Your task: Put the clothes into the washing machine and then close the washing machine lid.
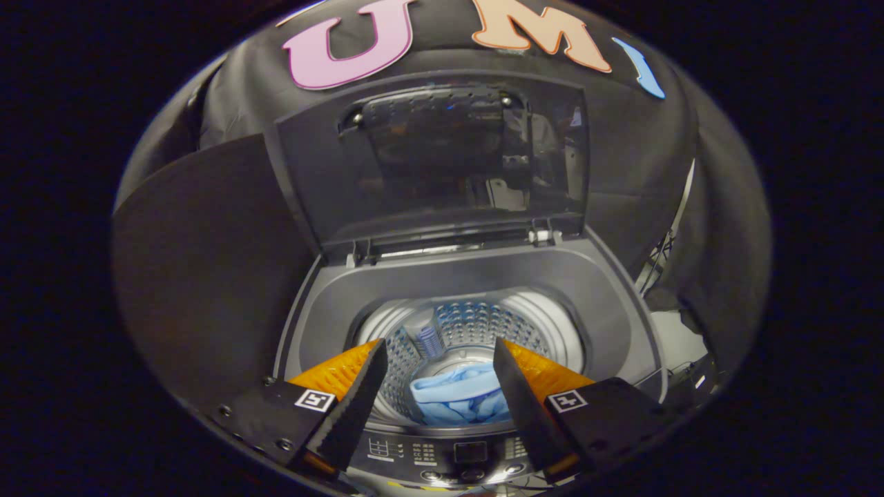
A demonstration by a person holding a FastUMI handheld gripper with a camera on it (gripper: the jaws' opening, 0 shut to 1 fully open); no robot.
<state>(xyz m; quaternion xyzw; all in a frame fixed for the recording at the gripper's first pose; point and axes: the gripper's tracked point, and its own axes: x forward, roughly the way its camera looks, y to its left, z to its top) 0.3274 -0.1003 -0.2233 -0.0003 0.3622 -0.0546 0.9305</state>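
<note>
A top-loading washing machine (621,304) stands below me with its lid (442,159) raised upright at the back. Its perforated steel drum (483,324) is exposed. A light blue garment (459,400) lies crumpled at the bottom of the drum. My gripper (440,355) hovers above the drum's front rim, open, with nothing between its fingers. The garment shows through the gap between the fingers, well below them.
The machine's control panel (456,455) with buttons and a display runs along the front edge, just under the fingers. A dark rounded panel (200,276) stands to the left of the machine. Black cloth hangs behind, and cables show to the right.
</note>
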